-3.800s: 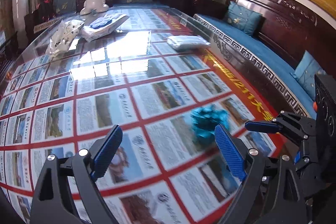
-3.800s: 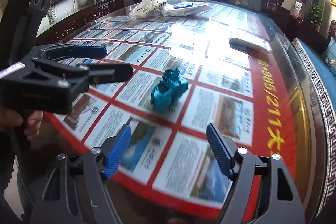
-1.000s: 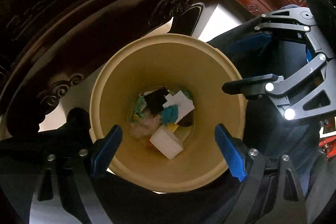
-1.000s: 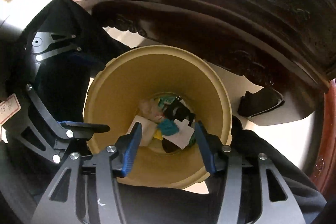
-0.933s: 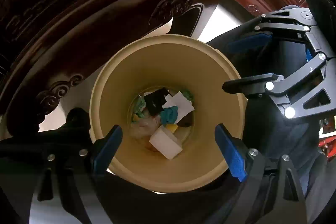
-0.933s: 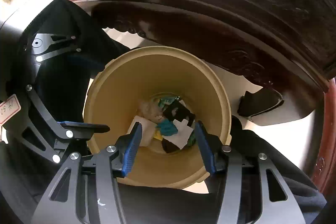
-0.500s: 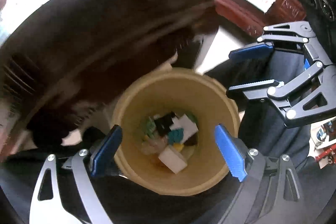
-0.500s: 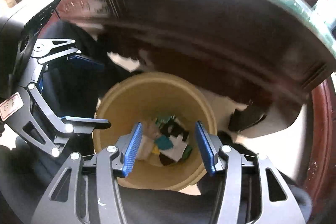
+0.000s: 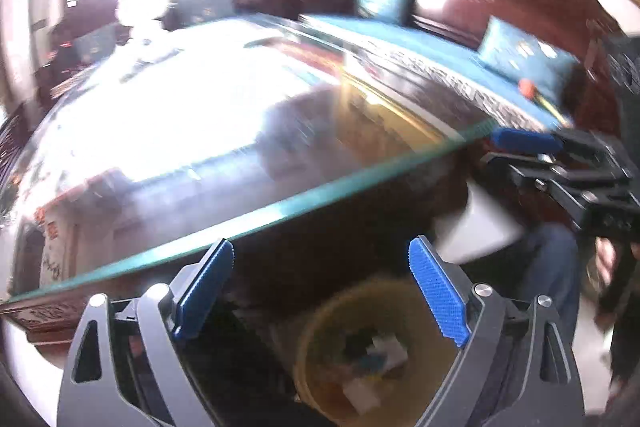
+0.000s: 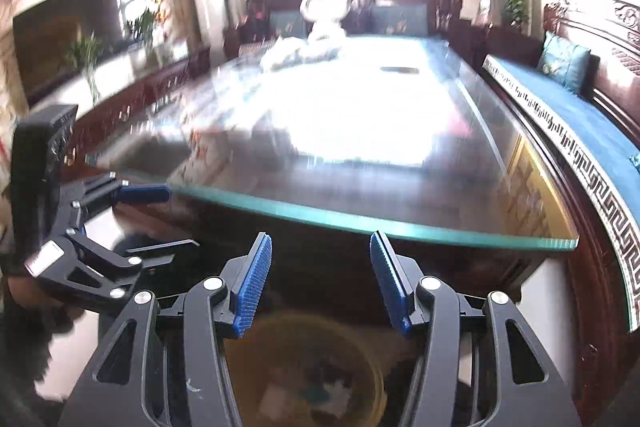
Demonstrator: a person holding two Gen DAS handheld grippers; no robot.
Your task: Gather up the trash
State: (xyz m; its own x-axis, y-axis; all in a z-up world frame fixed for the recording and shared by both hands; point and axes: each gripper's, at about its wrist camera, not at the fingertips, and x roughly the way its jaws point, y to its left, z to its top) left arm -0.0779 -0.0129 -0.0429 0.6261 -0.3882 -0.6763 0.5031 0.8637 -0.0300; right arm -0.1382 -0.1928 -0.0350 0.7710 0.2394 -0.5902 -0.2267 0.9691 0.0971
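Observation:
A tan round bin (image 9: 320, 355) with mixed scraps of trash (image 9: 376, 359) stands on the floor below the table's near edge; it also shows blurred in the right wrist view (image 10: 304, 371). My left gripper (image 9: 320, 291) is open and empty, level with the glass table edge (image 9: 280, 211). My right gripper (image 10: 320, 279) is open and empty, facing the same edge (image 10: 360, 221). Each gripper shows in the other's view, the right one (image 9: 568, 167) and the left one (image 10: 120, 219). Both views are motion-blurred.
A long glass-topped dark wood table (image 10: 360, 115) stretches ahead, with white packets (image 10: 304, 55) and a white robot toy (image 10: 324, 7) at its far end. A wooden bench with blue cushions (image 10: 568, 123) runs along the right. A person's legs (image 9: 560, 267) are beside the bin.
Both grippers have tilted up from looking straight down into the bin to facing the table edge and top. The teal wrapper seen on the table earlier lies in the bin.

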